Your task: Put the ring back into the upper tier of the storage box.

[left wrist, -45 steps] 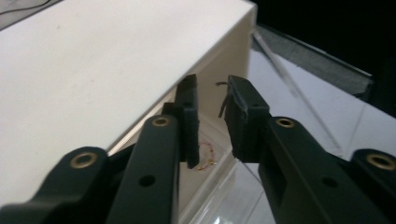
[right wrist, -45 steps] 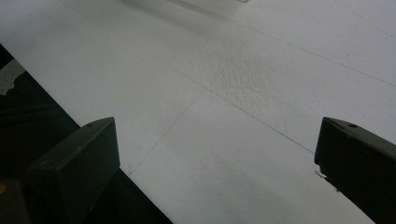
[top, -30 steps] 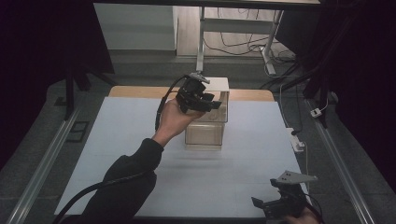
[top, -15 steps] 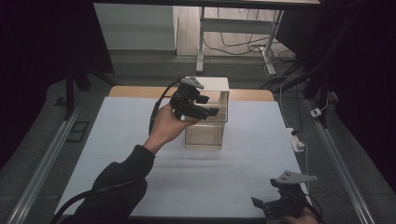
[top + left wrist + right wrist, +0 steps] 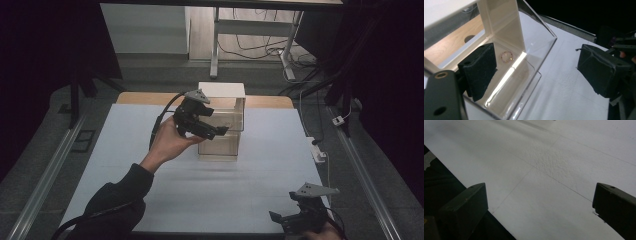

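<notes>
The left gripper [image 5: 216, 131] has drawn back leftward from the clear box [image 5: 221, 141], its fingers opening empty.

The person wears a dark long sleeve [image 5: 112, 200] on the left arm. The left gripper [image 5: 223, 131] is black, with a grey three-cornered plate [image 5: 197, 95] on top and a black cable [image 5: 162, 114] going out from its back. Its jaws carry thick black foam pads [image 5: 480, 68], and a brass-coloured screw hole [image 5: 441, 74] is beside one pad. The right gripper [image 5: 277, 218] is also black, with the same grey plate.
</notes>
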`<action>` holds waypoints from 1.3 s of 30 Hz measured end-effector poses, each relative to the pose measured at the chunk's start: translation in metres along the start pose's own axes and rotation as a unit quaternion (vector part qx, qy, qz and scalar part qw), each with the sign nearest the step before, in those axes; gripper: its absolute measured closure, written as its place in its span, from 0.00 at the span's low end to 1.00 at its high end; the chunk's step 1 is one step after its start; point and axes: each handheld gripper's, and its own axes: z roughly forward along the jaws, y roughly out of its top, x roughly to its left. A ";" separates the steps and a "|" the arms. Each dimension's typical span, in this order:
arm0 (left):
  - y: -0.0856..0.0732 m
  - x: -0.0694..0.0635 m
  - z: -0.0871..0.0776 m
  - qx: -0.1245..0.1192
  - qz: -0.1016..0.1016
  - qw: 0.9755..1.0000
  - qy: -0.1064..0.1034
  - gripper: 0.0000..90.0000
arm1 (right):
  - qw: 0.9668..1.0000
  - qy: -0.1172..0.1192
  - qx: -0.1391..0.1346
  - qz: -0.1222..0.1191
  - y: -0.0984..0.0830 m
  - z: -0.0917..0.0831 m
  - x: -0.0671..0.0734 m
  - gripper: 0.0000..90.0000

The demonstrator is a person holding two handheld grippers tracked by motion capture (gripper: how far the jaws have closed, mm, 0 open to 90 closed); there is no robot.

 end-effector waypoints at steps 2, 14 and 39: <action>-0.003 0.001 -0.003 -0.003 -0.007 1.000 -0.004 0.15 | 1.000 -0.003 0.000 0.000 0.000 0.000 0.000 0.00; -0.023 -0.002 -0.021 0.001 -0.005 1.000 0.000 0.06 | 1.000 -0.002 0.002 -0.003 0.000 0.000 0.000 0.00; -0.082 -0.006 -0.039 -0.017 -0.023 1.000 -0.006 0.00 | 1.000 -0.004 -0.001 -0.003 0.000 0.000 0.001 0.00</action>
